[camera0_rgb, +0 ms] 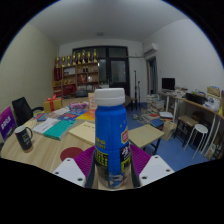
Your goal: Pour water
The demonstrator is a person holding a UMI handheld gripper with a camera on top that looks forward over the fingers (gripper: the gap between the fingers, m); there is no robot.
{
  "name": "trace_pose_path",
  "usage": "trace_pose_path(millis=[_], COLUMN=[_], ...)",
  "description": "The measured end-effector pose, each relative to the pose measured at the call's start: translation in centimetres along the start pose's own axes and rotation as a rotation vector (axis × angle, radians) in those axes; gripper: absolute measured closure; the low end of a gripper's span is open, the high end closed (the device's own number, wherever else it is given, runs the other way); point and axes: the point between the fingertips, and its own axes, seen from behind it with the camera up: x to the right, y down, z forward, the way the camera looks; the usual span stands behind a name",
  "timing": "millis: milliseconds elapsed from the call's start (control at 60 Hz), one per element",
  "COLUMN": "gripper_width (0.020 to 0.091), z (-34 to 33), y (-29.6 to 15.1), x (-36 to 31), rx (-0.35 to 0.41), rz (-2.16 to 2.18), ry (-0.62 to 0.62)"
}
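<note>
— What can't you make out here?

— Quite a lot. The bottle's (pixel 111 140) base is cut off below the fingers, so where it ends is hidden. Its label is a jumble of yellow and red print, too small to read. The bottle also blocks the middle of the table (pixel 50 140) behind it. The shelf (pixel 78 72) at the back wall carries rows of small things I can't identify, and the desk (pixel 196 104) off to the right holds a screen and clutter that stay vague.

— And the gripper (pixel 112 165)?

— Its fingers are clamped on the bottle: one purple pad (pixel 84 160) presses the left side, the other the right, with no gap showing at either side. They stand only as far apart as the bottle is wide.

— Where is the bottle, then?

— Upright between the fingers, blue with a white cap (pixel 109 98) that is on. It fills the view just ahead of the camera.

— Anything near it?

— A black mug (pixel 23 137) stands on the table to the left, well apart from the bottle. A white stool (pixel 197 133) sits on the blue floor to the right.
</note>
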Motion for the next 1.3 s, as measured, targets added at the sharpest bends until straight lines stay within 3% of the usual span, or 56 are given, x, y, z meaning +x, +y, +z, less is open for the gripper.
trace_pose_path(millis=[133,150,383,400,533,650,917,1167,1300], gripper_width=[0.0591,0.0626,0.0630,0.0629,0.0633,0.0627,0.0631,0.0627,0.0627], z=[-0.5,-0.6,-3.4,-2.9,-3.4,-1.5,0.2,1.9,2.5], y=[-0.5,-0.9,-12.8,-12.1,-16.9,-15.4,-12.6,-11.8,-12.2], x=[-0.1,-0.4,-7.9,-9.4,-16.3,-22.6,-25.6,-24.9,-24.2], rx=[-0.089,-0.091,-0.015,-0.001,-0.009,-0.031,-0.144,-0.207,-0.159], rz=[-0.030,-0.046,-0.588,-0.638,-1.114,-1.527,-2.132,-2.117,-1.800], ry=[0.044,0.050,0.105,0.123,0.172,0.221,0.255,0.275,0.223])
